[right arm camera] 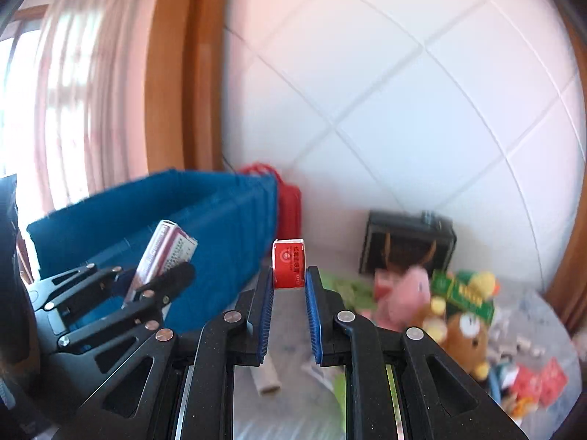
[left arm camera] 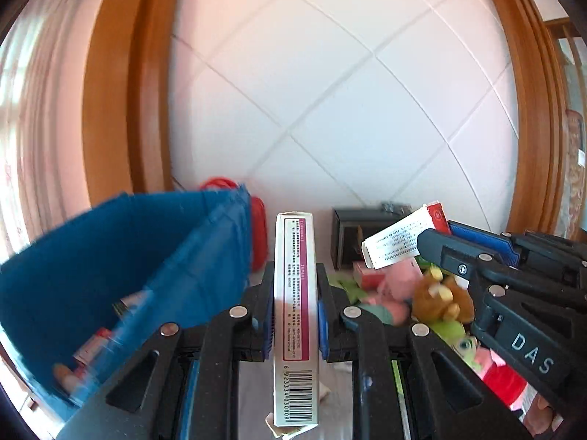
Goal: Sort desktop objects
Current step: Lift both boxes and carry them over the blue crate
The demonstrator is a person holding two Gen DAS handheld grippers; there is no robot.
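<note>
- Left wrist view: the left gripper (left arm camera: 295, 315) is clamped on a white-and-magenta box (left arm camera: 295, 293), held edge-on with the barcode end nearest the lens. The blue bin (left arm camera: 121, 256) stands just to its left.
- Right wrist view: the right gripper (right arm camera: 288, 286) pinches a small red box (right arm camera: 288, 264) at its fingertips, right of the bin — near its corner, not over its mouth.
- Each gripper shows in the other's view, both carried above the table (right arm camera: 293, 403), not resting on it.
- Step in hand, as I judge it: two boxes are picked up and on their way to the bin, which already holds a few small packs (left arm camera: 91, 344).
- Next move calls for bringing each box over the bin's rim before the jaws let go — one at a time, I'd guess, since the grippers ride close together.
- Right of the bin lie plush toys (right arm camera: 414, 297), a brown bear (right arm camera: 469, 341) and a green box (right arm camera: 466, 293), still unsorted; behind them stands a dark case (right arm camera: 407, 242).
- A red thing (right arm camera: 290, 205) sits behind the bin, mostly hidden; I cannot tell what it is.
- The bin's contents are blurred, and the table's near edge is cut off by the grippers.
</note>
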